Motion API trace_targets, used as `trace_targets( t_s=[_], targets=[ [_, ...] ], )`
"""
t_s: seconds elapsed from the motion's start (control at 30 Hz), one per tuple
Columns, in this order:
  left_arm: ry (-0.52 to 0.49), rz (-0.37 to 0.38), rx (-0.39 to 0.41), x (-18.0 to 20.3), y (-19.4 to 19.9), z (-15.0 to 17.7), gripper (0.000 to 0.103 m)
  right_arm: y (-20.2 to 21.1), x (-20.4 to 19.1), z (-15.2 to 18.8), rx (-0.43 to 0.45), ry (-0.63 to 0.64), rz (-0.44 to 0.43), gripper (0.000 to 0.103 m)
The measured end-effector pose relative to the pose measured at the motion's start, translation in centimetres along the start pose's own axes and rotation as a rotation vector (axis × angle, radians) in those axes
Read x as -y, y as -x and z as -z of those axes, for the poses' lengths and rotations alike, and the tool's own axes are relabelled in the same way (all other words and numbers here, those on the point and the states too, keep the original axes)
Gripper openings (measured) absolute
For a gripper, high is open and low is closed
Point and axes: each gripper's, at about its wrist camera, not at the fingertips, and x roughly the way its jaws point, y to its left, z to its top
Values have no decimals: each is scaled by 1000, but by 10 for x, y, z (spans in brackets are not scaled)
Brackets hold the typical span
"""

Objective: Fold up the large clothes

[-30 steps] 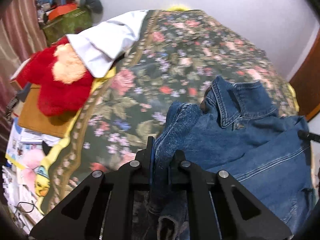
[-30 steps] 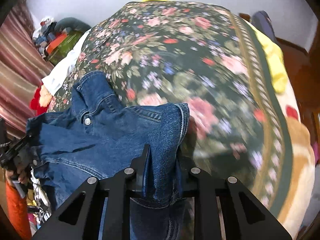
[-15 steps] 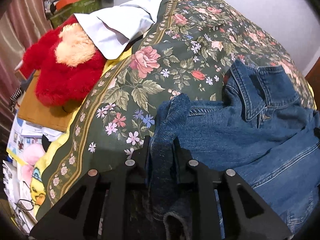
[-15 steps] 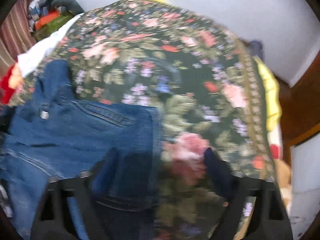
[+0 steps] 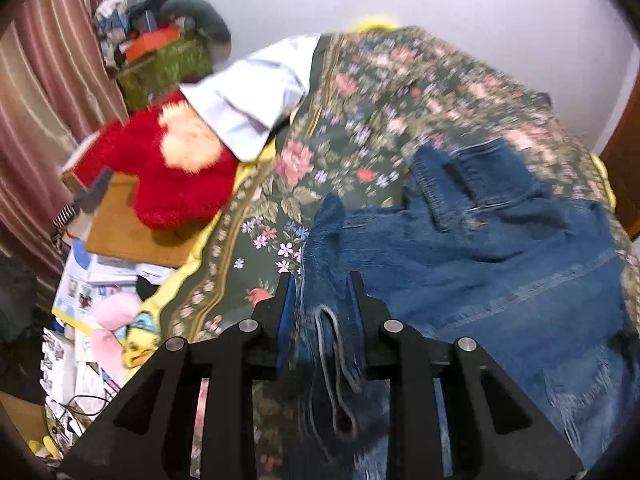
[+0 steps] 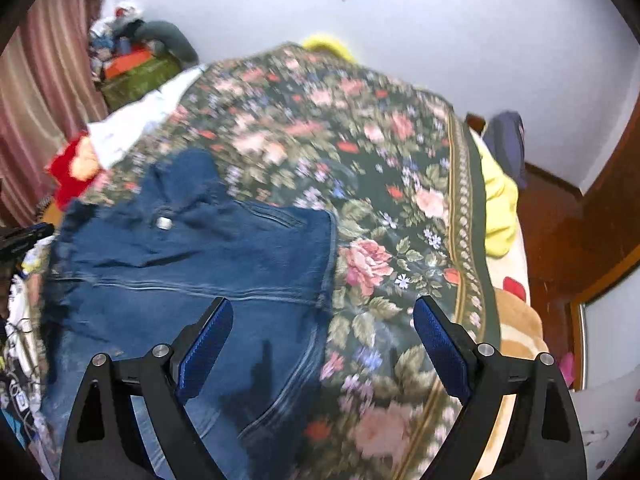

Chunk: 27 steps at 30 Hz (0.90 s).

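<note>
The denim jacket [image 5: 500,256] lay spread on the floral bedspread [image 5: 360,140], collar toward the far side and a metal button showing below the collar in the right wrist view. Its blue cloth was creased, with seams running across the body, and one sleeve was bunched into a ridge toward the left gripper [image 5: 322,300].

That sleeve ran between the left gripper's fingers, whose jaws had just been opening; through the blur the pads seemed to have let go of the cloth, though it sat close between them. The right gripper [image 6: 322,320] stood wide, its jaws having just been opening too, with nothing clamped; the jacket's edge and the bedspread lay below the gap.

Beside the bed a green basket [image 5: 168,64] held an orange box and a heap of smaller things I could not make out. A red plush toy [image 5: 168,176] lay on a brown board, partly under a white cloth [image 5: 248,100].
</note>
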Motion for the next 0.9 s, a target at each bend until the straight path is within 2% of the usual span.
trace_targets(
  t_s=[0.2, 0.3, 0.5, 0.63, 0.7, 0.9],
  targets=[
    [-29, 30, 113, 6, 74, 20, 27, 72, -21, 14, 94, -9, -77, 91],
    [-18, 58, 147, 5, 101, 34, 31, 98, -33, 25, 116, -9, -118, 91],
    [21, 88, 174, -6, 128, 65, 56, 125, -50, 53, 94, -29, -192, 92],
    [29, 80, 130, -16, 123, 91, 70, 118, -50, 79, 23, -70, -222, 92],
    [40, 85, 88, -22, 113, 108, 71, 112, -47, 91, -16, -98, -236, 92],
    [97, 122, -121, -39, 64, 166, 71, 81, -37, 137, -171, -210, -281, 92]
  ],
)
